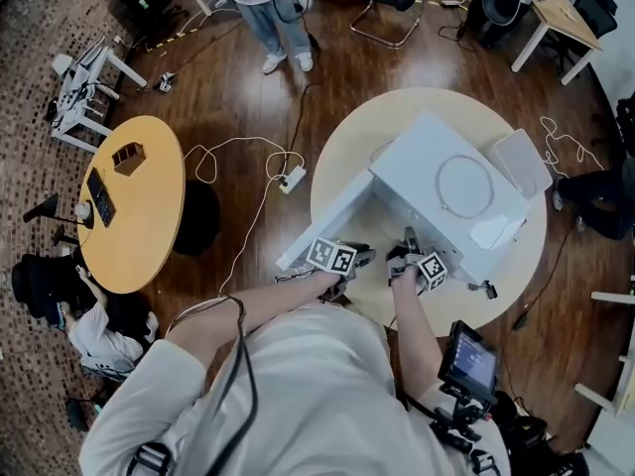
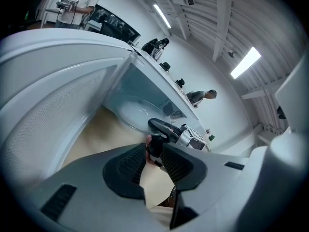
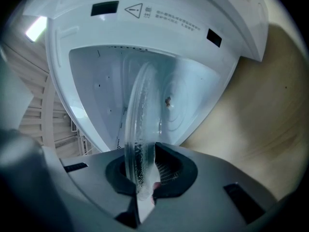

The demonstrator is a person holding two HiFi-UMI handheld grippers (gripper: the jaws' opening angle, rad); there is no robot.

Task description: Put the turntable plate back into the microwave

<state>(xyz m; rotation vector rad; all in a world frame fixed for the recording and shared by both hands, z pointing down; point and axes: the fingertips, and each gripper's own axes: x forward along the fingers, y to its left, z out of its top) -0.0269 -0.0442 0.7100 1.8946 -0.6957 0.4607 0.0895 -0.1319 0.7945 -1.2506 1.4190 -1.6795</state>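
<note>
Turntable plate [image 3: 140, 124] is pinched by its rim in your tightly closed right gripper [image 3: 145, 170], reaching into the microwave [image 1: 446, 186] cavity, probably to settle level, while your left gripper [image 2: 153, 158] waits part-open, empty.

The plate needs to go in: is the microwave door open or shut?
Open. The door stands swung out from the microwave, and the right gripper view looks straight into the cavity past the plate.
</note>
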